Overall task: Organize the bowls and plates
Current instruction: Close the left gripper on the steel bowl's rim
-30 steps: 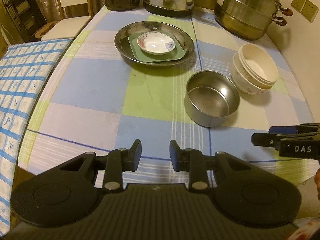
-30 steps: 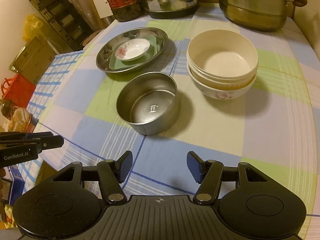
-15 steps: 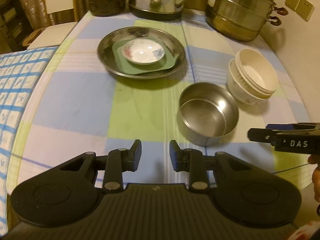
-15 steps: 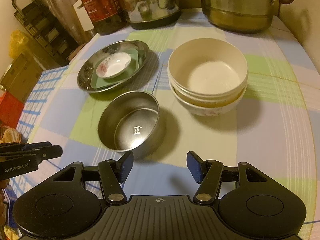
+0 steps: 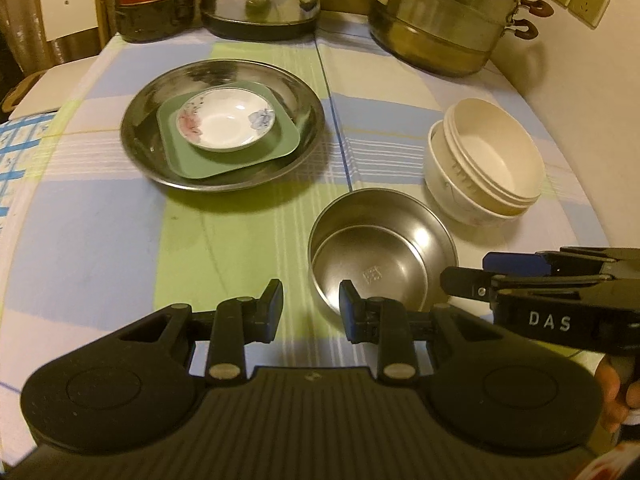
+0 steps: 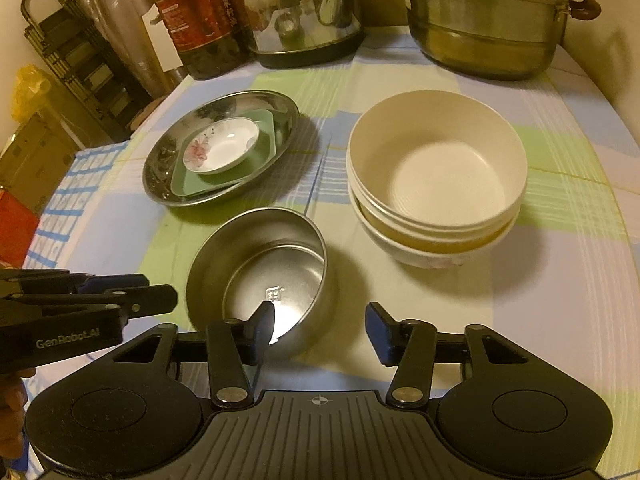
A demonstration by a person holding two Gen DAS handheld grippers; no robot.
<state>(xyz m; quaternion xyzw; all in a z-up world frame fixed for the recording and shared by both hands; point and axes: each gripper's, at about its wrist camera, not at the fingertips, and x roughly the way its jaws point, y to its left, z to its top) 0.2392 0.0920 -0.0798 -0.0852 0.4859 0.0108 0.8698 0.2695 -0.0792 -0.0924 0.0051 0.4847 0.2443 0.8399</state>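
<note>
Steel bowl (image 6: 264, 276) on checked worktop (image 6: 560, 320), nr front edge, just left of stacked cream bowls (image 6: 436, 176). Behind: steel plate (image 5: 222, 124) w/ green square dish (image 5: 228, 140) + floral saucer (image 5: 226, 120) nested inside. Right tongs (image 6: 320, 326) wide open, empty, left finger over steel bowl's rim. Left tongs (image 5: 310, 308) part open, empty, just beside same bowl.

Steel bowl (image 5: 382, 256) before stacked bowls (image 5: 486, 164); saucer (image 5: 226, 120) on square plate (image 5: 192, 160) in steel dish (image 5: 144, 120).
</note>
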